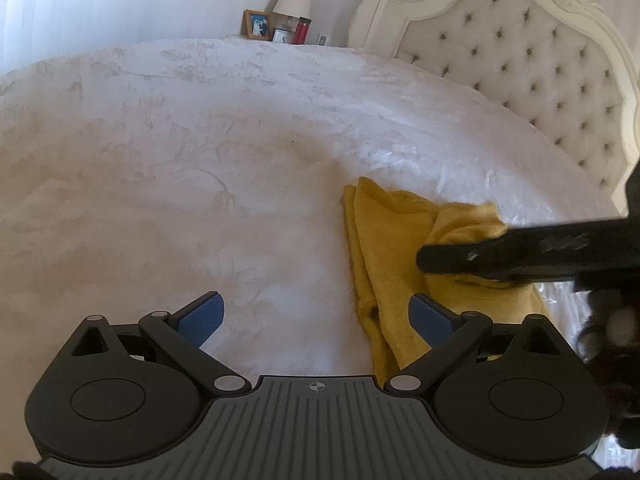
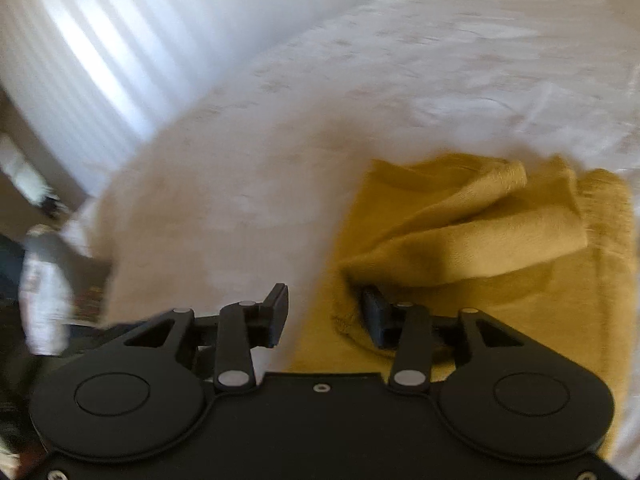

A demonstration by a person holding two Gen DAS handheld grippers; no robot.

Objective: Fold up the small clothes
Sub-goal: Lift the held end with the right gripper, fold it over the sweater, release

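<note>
one yellow garment (image 1: 384,240) lying half-folded on the white bedspread (image 1: 160,160), sleeve laid across. mid-fold, apparently. left tongs (image 1: 316,316) wide open, empty; right tongs (image 2: 326,316) parted over its edge, gripping nothing. next: pinch an edge, fold over.

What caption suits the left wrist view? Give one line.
Open left gripper over white bedspread, beside mustard garment.

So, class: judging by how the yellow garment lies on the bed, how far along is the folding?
Done: the yellow garment already lies doubled lengthwise on the bedspread, one sleeve folded across it. In hand: nothing is gripped; the right gripper stands open at the garment's edge, and the left gripper hangs open beside it. Left: the final crosswise folds, probably, and smoothing the bunched sleeve.
</note>
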